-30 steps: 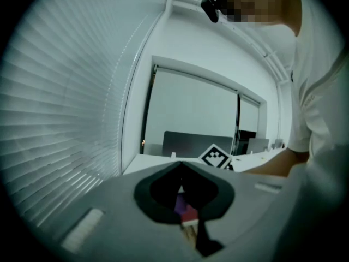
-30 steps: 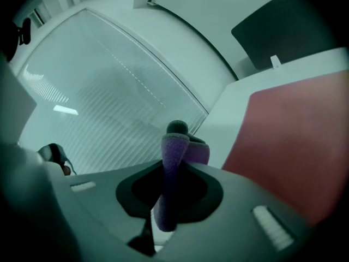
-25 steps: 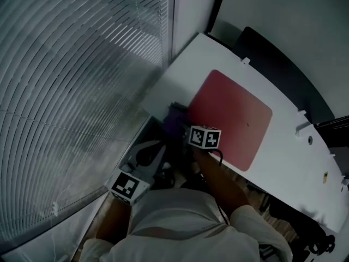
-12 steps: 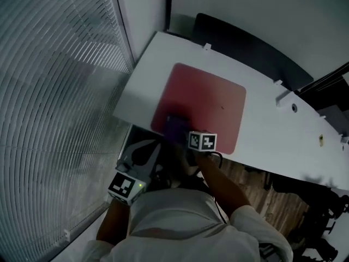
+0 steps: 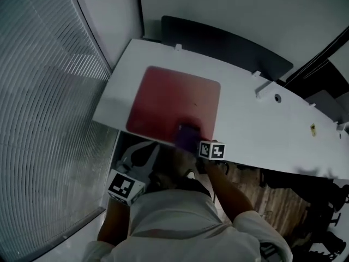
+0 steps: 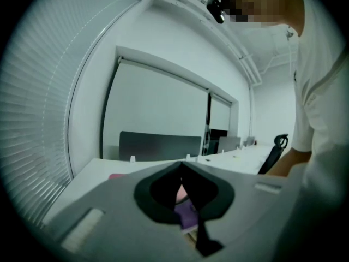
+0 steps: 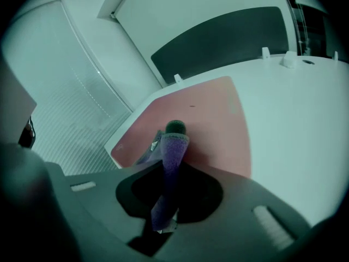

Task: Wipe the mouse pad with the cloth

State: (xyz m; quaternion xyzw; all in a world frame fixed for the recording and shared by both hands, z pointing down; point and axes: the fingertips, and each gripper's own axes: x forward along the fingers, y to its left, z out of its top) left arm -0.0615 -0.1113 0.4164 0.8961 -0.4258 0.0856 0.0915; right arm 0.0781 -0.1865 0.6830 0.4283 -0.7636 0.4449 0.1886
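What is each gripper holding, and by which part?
The right gripper is shut on the purple cloth, pinching a bunched fold that runs up between its jaws. The left gripper holds nothing; its jaws are together.

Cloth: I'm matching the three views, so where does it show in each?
Head view: cloth on the pad's near edge, at centre.
Left gripper view: purple scrap, low centre.
Right gripper view: centre, shut in the right claw.
Shared landmark: the dark panel behind the desk.
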